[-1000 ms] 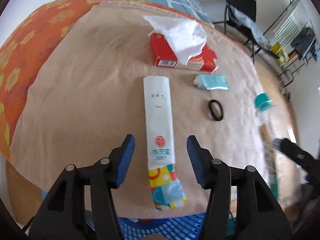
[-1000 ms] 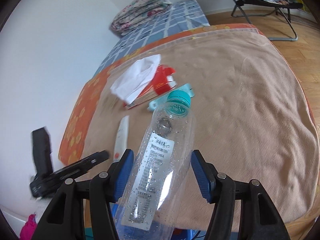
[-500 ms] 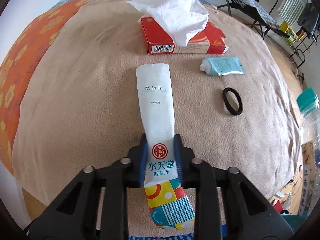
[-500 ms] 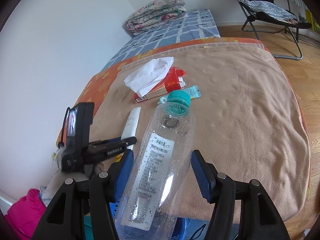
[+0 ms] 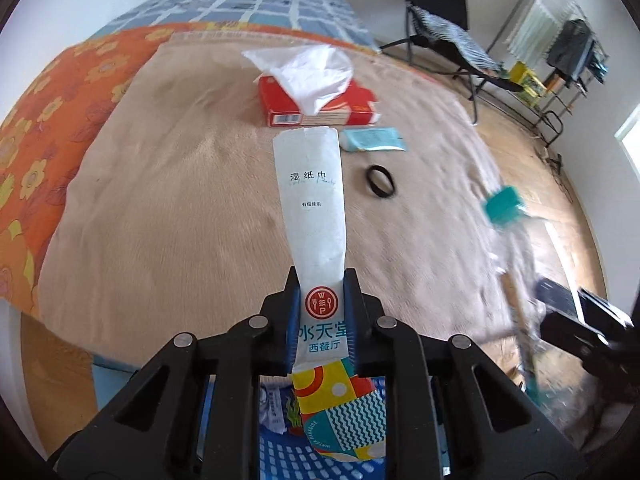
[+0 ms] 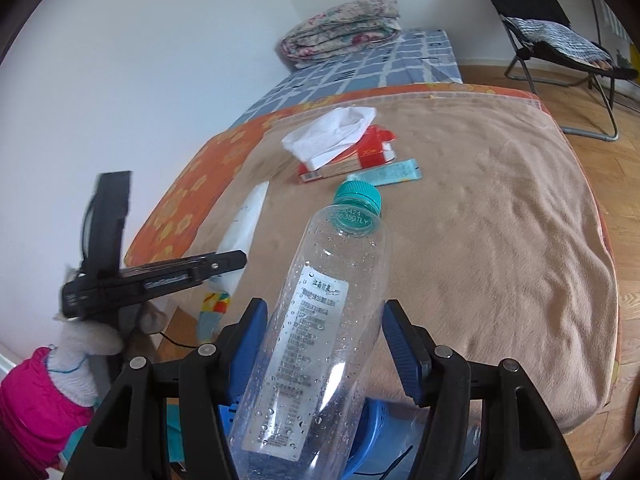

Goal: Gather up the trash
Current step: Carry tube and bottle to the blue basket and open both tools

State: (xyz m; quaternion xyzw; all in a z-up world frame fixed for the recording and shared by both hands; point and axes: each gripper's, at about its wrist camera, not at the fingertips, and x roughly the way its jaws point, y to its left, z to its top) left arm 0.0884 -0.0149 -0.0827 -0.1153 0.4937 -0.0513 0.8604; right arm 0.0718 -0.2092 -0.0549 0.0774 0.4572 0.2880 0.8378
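Observation:
My left gripper is shut on a long white wet-wipe packet with a coloured end, held lifted above the tan blanket. The packet also shows in the right wrist view, beside the left gripper. My right gripper is shut on a clear plastic bottle with a teal cap, held up over the bed's near edge. The bottle shows blurred at the right of the left wrist view. A blue basket lies below the left gripper.
On the blanket lie a red tissue box with a white tissue sticking out, a light blue tube and a black hair band. A folding chair stands on the wood floor beyond. Folded bedding sits at the far end.
My left gripper closed on the wet-wipe packet and lifted it off the blanket, pulling back toward the bed's near edge. My right gripper kept hold of the bottle.

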